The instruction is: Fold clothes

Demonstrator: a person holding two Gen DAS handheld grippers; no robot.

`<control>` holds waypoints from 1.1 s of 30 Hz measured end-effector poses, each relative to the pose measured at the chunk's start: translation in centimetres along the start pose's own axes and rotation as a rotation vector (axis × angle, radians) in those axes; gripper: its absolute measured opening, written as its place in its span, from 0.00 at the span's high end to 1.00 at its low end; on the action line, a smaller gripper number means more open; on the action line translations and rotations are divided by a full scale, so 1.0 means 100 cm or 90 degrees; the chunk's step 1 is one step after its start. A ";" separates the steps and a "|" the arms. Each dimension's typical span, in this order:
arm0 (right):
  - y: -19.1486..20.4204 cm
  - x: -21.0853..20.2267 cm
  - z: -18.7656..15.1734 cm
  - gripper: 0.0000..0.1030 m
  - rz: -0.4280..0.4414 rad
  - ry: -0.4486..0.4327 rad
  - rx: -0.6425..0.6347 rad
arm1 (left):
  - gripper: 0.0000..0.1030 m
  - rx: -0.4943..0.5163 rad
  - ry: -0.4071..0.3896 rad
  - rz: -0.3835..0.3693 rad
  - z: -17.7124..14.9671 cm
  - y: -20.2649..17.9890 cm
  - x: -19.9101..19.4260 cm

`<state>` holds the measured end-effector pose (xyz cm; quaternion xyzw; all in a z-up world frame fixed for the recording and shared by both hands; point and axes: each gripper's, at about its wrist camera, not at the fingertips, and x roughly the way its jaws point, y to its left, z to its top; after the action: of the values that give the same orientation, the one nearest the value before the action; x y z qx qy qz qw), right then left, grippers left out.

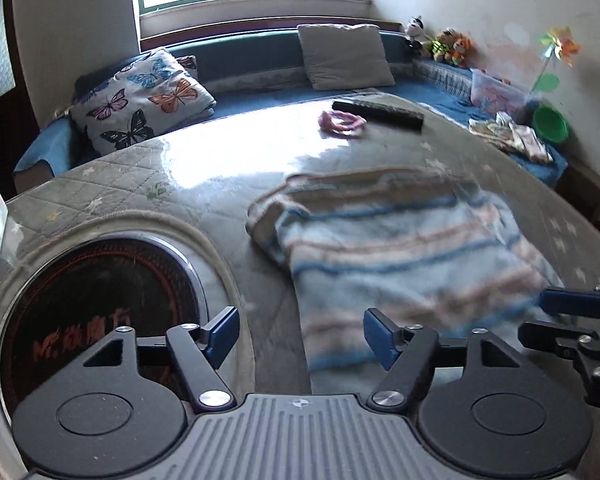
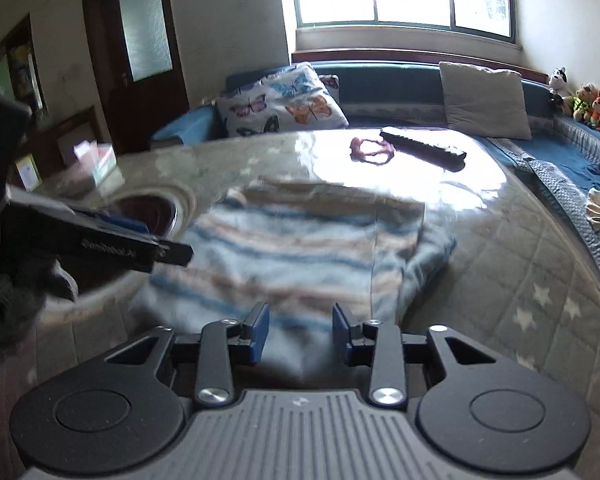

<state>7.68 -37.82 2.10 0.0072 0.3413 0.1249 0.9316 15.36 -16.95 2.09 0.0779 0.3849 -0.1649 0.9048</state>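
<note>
A folded garment with blue, pink and white stripes (image 1: 400, 248) (image 2: 300, 240) lies flat on the glass-topped table (image 1: 140, 176) (image 2: 520, 240). My left gripper (image 1: 300, 336) hovers open over its near left corner, the right pad above the cloth and the left pad above bare table. My right gripper (image 2: 300, 332) is open above the garment's near edge, with cloth showing in the gap and no pad pressing on it. The right gripper also shows at the right edge of the left wrist view (image 1: 572, 320), and the left gripper juts in from the left of the right wrist view (image 2: 160, 248).
A round dark hob (image 1: 100, 312) (image 2: 148, 208) is set into the table left of the garment. Farther back lie a pink hair tie (image 1: 342, 122) and a long black bar (image 1: 380, 114). A bench with a butterfly pillow (image 1: 140, 100) and a grey pillow (image 1: 344, 56) runs behind.
</note>
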 end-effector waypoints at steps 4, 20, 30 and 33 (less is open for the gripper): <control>0.009 -0.014 -0.016 0.53 -0.017 -0.008 -0.007 | 0.16 0.007 -0.001 0.007 -0.015 -0.006 -0.014; 0.033 -0.045 -0.050 0.10 -0.065 -0.036 -0.007 | 0.00 0.032 -0.016 0.002 -0.055 -0.025 -0.049; 0.043 -0.053 -0.062 0.00 -0.093 -0.037 -0.003 | 0.00 0.023 -0.024 -0.003 -0.072 -0.026 -0.060; 0.045 -0.056 -0.065 0.00 -0.096 -0.040 0.002 | 0.00 0.027 -0.020 -0.002 -0.076 -0.028 -0.062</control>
<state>-1.57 -35.21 1.13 -0.0134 0.3117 0.0537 0.9486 5.20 -16.03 1.26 0.0936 0.3669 -0.1757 0.9087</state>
